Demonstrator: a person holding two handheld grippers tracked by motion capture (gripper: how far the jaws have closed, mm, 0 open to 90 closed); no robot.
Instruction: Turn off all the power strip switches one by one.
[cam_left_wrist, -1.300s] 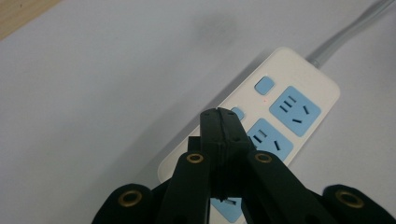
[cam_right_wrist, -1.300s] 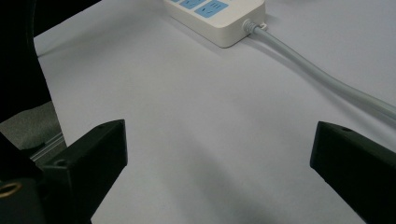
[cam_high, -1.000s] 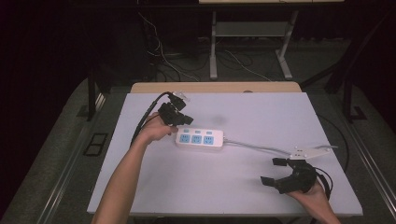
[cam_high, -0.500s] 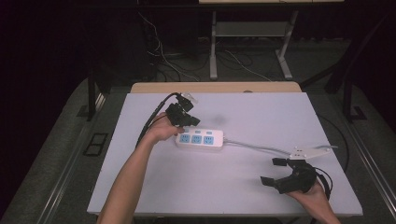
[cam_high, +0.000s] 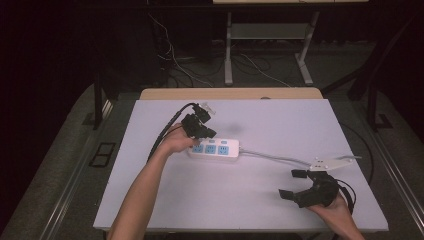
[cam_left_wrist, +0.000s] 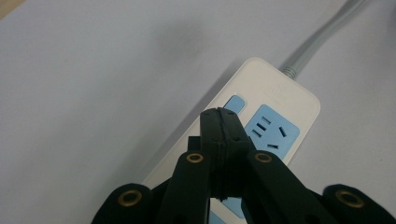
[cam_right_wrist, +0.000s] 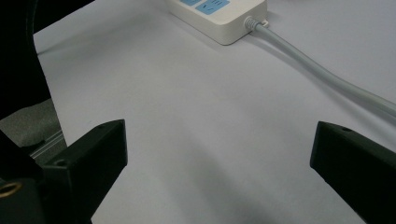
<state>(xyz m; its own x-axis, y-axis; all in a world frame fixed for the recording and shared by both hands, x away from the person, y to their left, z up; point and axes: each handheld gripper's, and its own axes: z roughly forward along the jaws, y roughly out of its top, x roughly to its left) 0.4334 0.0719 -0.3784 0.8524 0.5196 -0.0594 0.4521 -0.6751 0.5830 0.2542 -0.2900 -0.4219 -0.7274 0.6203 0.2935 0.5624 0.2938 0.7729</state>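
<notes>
High view: we see the power strip (cam_high: 214, 149) lying flat near the middle of the white table (cam_high: 280, 120), its long side running left to right, its grey cable (cam_high: 272, 157) trailing right toward a white plug (cam_high: 332, 161) near the right edge. Our left gripper (cam_high: 206, 134) hangs over the strip's left end, tips angled down onto it. We judge this pose suits pressing something on the strip's top face rather than lifting it, since nothing sits between the jaws. Our right gripper (cam_high: 295, 184) rests near the near-right corner, just this side of the plug, well apart from the strip; it looks parked, out of the way.

Left gripper view: the jaws are pressed together with no gap and hold nothing. The joined tip (cam_left_wrist: 219, 122) sits just over the small blue button (cam_left_wrist: 234, 103) at the strip's cable end, beside a blue socket (cam_left_wrist: 272, 133). Closed jaws make one blunt point, which we take as the reason for shutting them: a poke at the switch. Whether the tip touches the button we cannot tell.

Right gripper view: the two jaws stand wide apart with bare table between them. The strip's cable end (cam_right_wrist: 219, 14) lies far off at the top, cable (cam_right_wrist: 322, 77) running right.
</notes>
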